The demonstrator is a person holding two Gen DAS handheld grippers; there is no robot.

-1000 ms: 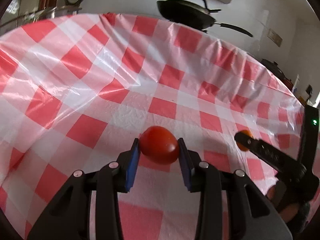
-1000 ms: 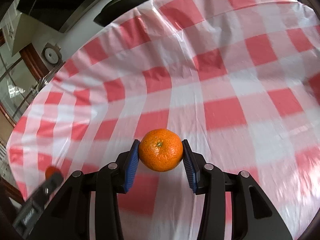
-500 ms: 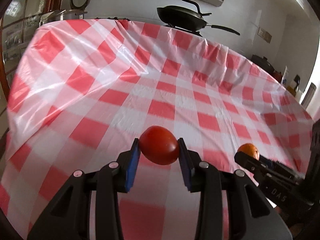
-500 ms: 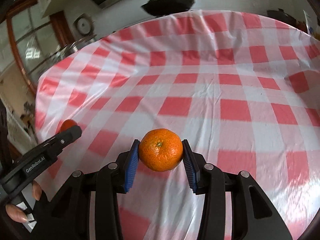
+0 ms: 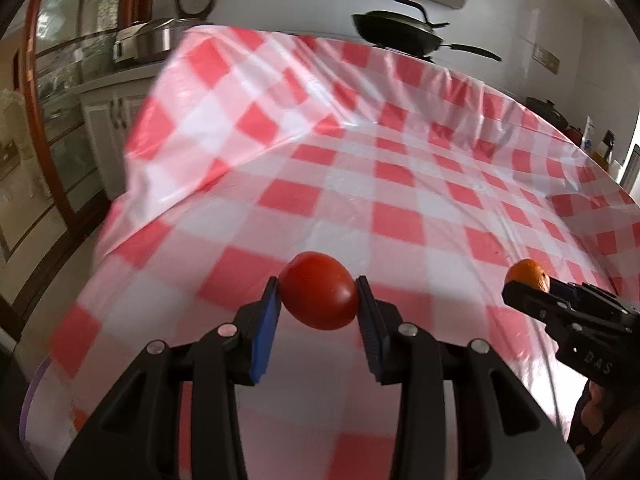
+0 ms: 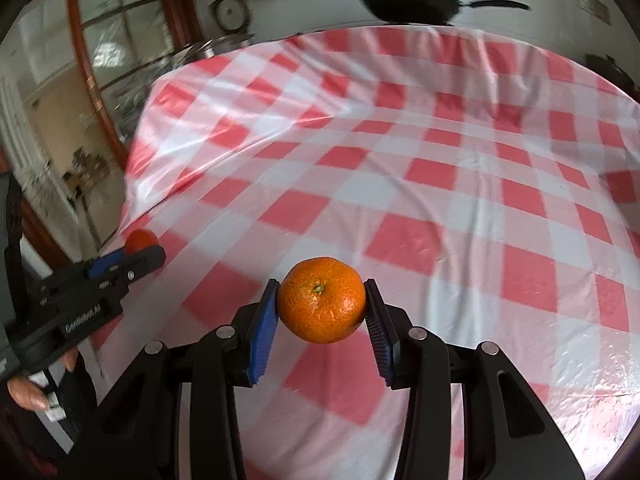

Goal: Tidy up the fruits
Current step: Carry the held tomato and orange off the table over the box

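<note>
left gripper (image 5: 318, 304): its blue fingers (image 5: 264, 328) are clamped on a red tomato (image 5: 318, 291), one on each side, and the fruit is carried clear above the checked cloth.
right gripper (image 6: 322, 306): its fingers (image 6: 262, 332) are clamped on a mandarin (image 6: 322, 299), stem end facing the camera, also lifted off the surface.
tomato axis: the long way of the tomato runs roughly across the grip, from finger to finger, tilted a little down to the right.
worktop (image 5: 400, 184): covered in a red-and-white checked plastic cloth; no bowl, tray or other fruit shows on the cloth in either view.
side by side: in the left wrist view the mandarin (image 5: 526, 274) sits at the right edge, in the right wrist view the tomato (image 6: 140, 240) at the left edge; the two hands are near the front edge, apart and about level.
key relation: both fruits hang over the near part of the cloth, the tomato close to the left corner where the cloth drops away.
judgement: neither fruit has a visible place to go yet, so the set-down spot cannot be told; lowering near that left corner risks a roll off the edge.
</note>
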